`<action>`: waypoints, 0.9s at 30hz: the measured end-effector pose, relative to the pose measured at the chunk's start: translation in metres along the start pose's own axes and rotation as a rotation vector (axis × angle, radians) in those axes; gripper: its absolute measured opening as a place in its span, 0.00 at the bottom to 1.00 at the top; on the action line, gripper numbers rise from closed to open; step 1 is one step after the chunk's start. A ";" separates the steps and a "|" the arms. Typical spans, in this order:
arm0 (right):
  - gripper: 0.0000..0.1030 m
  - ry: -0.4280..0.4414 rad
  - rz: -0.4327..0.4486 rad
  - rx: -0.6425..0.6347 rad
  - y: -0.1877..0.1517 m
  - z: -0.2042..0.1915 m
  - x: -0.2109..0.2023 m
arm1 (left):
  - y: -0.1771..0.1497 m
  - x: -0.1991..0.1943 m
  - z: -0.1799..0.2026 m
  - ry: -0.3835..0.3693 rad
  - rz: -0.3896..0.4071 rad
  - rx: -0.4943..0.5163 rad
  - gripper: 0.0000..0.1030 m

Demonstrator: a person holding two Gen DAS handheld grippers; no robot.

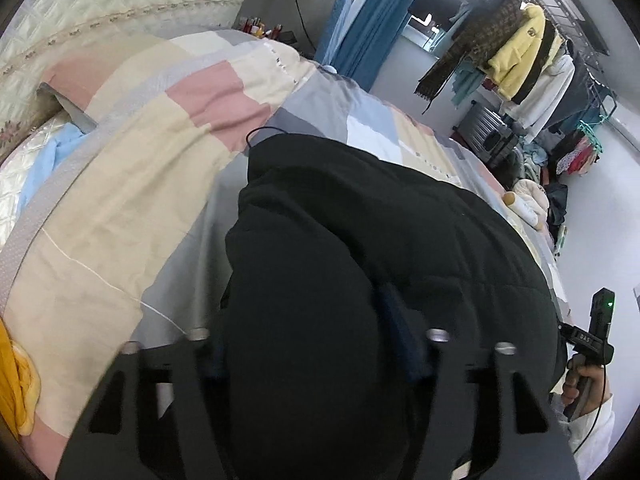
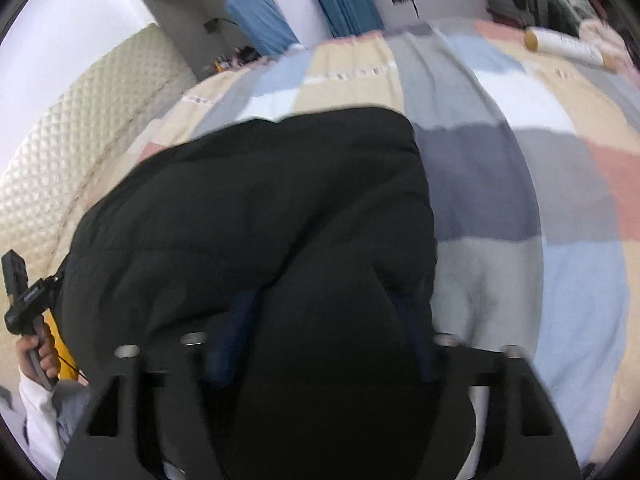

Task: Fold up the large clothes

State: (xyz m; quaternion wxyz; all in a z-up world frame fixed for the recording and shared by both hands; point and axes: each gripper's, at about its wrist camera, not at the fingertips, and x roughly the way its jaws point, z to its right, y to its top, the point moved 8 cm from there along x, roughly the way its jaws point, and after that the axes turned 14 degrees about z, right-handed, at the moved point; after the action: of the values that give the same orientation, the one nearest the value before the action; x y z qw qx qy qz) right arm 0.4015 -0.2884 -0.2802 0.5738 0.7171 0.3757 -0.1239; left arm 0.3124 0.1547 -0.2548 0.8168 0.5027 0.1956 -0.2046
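Note:
A large black padded jacket (image 1: 360, 220) lies across the patchwork quilt (image 1: 132, 184) on the bed. My left gripper (image 1: 312, 344) is shut on a thick bunch of the jacket's near edge; fabric bulges between the dark blue fingers (image 1: 394, 320). In the right wrist view the same jacket (image 2: 248, 208) fills the lower left. My right gripper (image 2: 320, 340) is shut on its near edge too, with cloth bunched between the fingers (image 2: 236, 320). Each gripper's handle and hand show in the other view, the right one (image 1: 596, 340) and the left one (image 2: 24, 300).
A quilted cream headboard (image 1: 100, 4) stands at the bed's head. A clothes rack with hanging garments (image 1: 520, 48) and a grey suitcase (image 1: 488, 132) stand beyond the bed. A white bottle (image 2: 568, 46) lies on the quilt. A yellow cloth (image 1: 16, 384) lies at the left.

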 end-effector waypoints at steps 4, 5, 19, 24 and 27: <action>0.21 -0.039 0.058 -0.110 0.000 -0.010 -0.024 | 0.003 -0.007 0.000 0.007 0.028 0.001 0.33; 0.18 -0.036 0.068 -0.109 0.000 -0.009 -0.030 | 0.003 -0.009 0.000 0.005 0.034 0.001 0.29; 0.15 -0.108 -0.058 -0.206 -0.034 -0.006 -0.015 | -0.020 -0.023 -0.011 0.067 -0.028 0.017 0.20; 0.20 -0.092 -0.110 -0.176 -0.045 0.000 -0.005 | -0.035 -0.008 -0.014 0.081 -0.106 0.024 0.22; 0.22 -0.073 -0.136 -0.152 -0.050 0.005 -0.001 | -0.040 -0.004 -0.015 0.091 -0.133 0.029 0.23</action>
State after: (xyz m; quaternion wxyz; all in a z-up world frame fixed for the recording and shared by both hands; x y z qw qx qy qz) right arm 0.3675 -0.2904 -0.3177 0.6301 0.6393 0.4107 -0.1600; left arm 0.2859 0.1527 -0.2887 0.7844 0.5090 0.2626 -0.2382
